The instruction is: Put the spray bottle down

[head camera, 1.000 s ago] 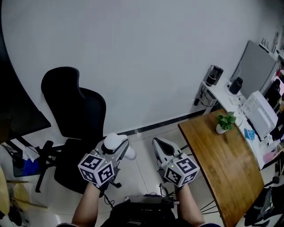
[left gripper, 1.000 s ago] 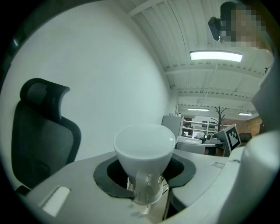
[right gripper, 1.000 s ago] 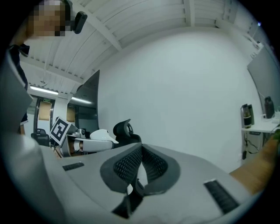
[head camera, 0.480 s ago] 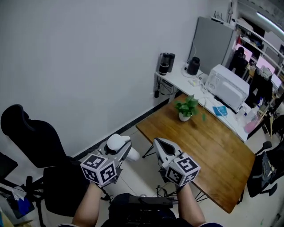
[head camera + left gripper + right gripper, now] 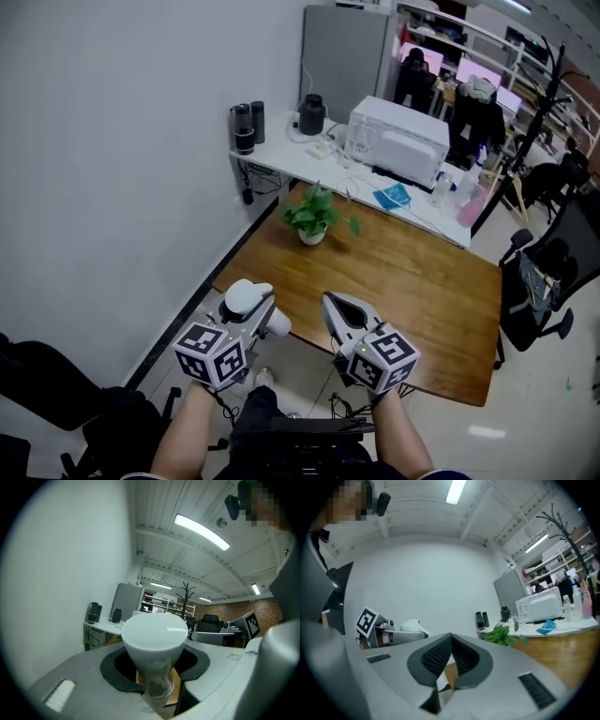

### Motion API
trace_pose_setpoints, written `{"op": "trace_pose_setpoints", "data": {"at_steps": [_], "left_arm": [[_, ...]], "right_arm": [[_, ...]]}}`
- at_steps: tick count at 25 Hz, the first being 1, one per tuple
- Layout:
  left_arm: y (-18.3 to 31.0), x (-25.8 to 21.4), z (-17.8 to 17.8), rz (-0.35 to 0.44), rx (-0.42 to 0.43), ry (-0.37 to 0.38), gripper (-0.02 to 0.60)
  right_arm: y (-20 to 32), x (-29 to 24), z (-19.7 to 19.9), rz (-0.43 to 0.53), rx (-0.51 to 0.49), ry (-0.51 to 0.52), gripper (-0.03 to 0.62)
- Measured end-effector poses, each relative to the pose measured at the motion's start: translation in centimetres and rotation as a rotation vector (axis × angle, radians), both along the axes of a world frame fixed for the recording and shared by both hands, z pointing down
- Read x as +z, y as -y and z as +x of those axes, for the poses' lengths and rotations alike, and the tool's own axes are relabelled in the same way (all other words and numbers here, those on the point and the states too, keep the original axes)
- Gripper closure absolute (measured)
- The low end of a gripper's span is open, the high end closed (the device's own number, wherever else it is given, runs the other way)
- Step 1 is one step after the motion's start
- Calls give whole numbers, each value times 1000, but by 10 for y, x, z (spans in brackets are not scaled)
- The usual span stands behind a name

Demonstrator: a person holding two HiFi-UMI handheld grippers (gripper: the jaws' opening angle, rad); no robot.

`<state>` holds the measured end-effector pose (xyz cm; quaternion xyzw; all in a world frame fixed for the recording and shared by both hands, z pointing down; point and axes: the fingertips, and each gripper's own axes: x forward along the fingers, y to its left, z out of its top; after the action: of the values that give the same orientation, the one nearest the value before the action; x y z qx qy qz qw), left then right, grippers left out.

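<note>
between jaws of left gripper (image 5: pixel 157 682), spray bottle (image 5: pixel 153 637) neck, hidden overhead; right gripper (image 5: pixel 450 660) clenched

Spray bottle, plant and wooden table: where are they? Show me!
spray bottle (image 5: pixel 246 300), head view, on its rounded white top.
plant (image 5: pixel 314 208), head view, on its green leaves.
wooden table (image 5: pixel 412 281), head view, on a bare patch of the tabletop.

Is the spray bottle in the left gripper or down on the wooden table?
In the gripper: the left gripper is clamped on the spray bottle at its neck, off the wooden table.
</note>
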<state>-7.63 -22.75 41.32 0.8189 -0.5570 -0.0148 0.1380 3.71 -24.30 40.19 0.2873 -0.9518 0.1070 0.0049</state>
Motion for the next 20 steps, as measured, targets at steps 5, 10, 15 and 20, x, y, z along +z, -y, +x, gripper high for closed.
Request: {"op": "trace_pose_setpoints", "data": {"at_steps": [5, 10, 15, 20], "left_arm": [[51, 15, 28, -20, 127, 24, 391], [103, 31, 34, -36, 229, 60, 391], [145, 46, 33, -51, 316, 96, 391], [175, 61, 35, -61, 404, 123, 391]], "right_arm": [[33, 7, 26, -13, 129, -10, 592], [70, 13, 36, -27, 243, -20, 592], [102, 17, 34, -36, 343, -24, 592], [129, 24, 30, -58, 441, -30, 592]]}}
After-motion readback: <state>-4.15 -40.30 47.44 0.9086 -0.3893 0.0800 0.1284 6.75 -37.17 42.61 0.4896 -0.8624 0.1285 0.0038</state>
